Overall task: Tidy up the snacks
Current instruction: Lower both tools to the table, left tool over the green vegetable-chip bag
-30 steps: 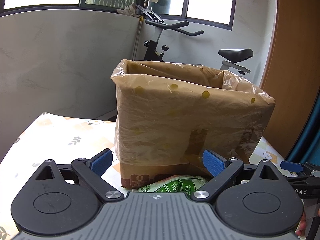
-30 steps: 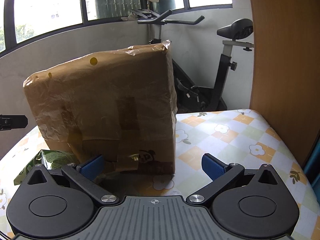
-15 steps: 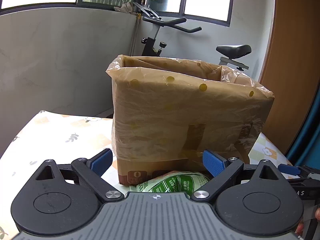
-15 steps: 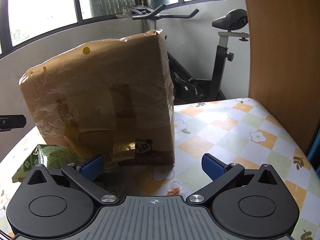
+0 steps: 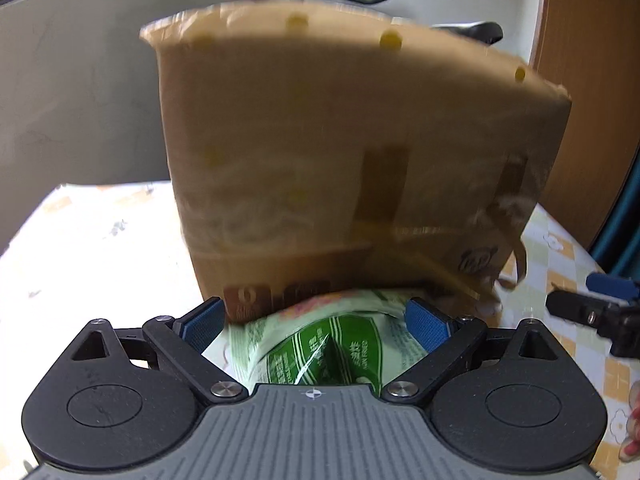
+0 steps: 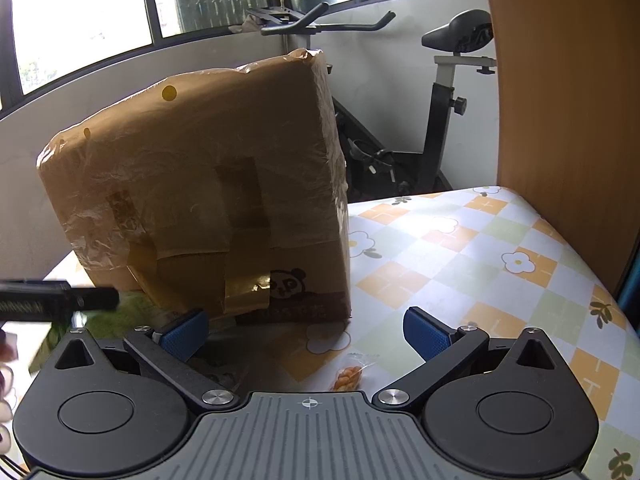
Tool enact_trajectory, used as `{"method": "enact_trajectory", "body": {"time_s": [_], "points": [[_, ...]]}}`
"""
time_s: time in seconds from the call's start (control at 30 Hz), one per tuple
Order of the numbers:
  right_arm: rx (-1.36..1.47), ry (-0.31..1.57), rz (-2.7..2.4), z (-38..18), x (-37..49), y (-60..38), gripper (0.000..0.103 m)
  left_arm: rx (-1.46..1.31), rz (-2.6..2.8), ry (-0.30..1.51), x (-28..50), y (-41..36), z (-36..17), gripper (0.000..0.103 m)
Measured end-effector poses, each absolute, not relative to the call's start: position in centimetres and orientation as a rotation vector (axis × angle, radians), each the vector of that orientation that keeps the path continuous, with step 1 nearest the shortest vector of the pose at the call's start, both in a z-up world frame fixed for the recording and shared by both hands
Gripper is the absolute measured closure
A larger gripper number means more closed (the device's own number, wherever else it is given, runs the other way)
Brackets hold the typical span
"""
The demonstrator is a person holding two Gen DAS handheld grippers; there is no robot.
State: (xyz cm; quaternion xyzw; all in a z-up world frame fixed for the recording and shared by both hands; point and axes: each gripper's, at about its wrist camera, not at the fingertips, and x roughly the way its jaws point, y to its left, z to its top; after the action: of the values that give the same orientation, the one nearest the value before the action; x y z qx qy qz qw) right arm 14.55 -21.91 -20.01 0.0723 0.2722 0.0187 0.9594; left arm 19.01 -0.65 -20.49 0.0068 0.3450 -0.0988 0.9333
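Two claws face a plastic-lined cardboard box (image 5: 360, 152) on the floral worktop (image 6: 460, 264). Left claw (image 5: 316, 320) spreads wide around a green snack bag (image 5: 332, 344) without gripping it; right claw (image 6: 304, 330), equally wide, holds nothing above a small orange snack packet (image 6: 349, 376).

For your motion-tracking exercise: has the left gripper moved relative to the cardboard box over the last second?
Yes. The left gripper has moved forward and down toward the cardboard box, which now fills far more of its view, with the green snack bag between its open fingers.
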Motion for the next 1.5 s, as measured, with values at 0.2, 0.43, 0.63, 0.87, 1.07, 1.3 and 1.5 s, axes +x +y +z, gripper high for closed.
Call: {"method": "enact_trajectory", "body": {"time_s": [0.2,0.43,0.63,0.87,1.07,1.3,1.5], "points": [[0.155,0.569,0.033,-20.6,14.8,-22.1,0.000,-0.054,-0.259,0.757,18.3,1.2,-22.2,0.003],[0.136,0.593,0.053,-21.3,14.7,-21.0,0.000,-0.066,-0.274,0.757,18.2,1.3,-23.4,0.000],[0.144,0.607,0.054,-21.7,14.3,-20.9,0.000,-0.070,-0.276,0.761,18.2,1.2,-23.4,0.000],[0.137,0.616,0.063,-21.8,13.6,-20.7,0.000,-0.040,-0.269,0.724,17.0,1.4,-23.1,0.008],[0.133,0.633,0.061,-22.3,13.2,-20.7,0.000,-0.082,-0.253,0.724,15.6,3.4,-23.2,0.010],[0.087,0.675,0.068,-23.6,13.0,-20.0,0.000,-0.145,-0.210,0.726,14.5,5.9,-23.3,0.010],[0.037,0.722,0.082,-25.0,12.7,-19.3,0.000,-0.156,-0.185,0.718,13.8,6.4,-23.2,0.010]]}}
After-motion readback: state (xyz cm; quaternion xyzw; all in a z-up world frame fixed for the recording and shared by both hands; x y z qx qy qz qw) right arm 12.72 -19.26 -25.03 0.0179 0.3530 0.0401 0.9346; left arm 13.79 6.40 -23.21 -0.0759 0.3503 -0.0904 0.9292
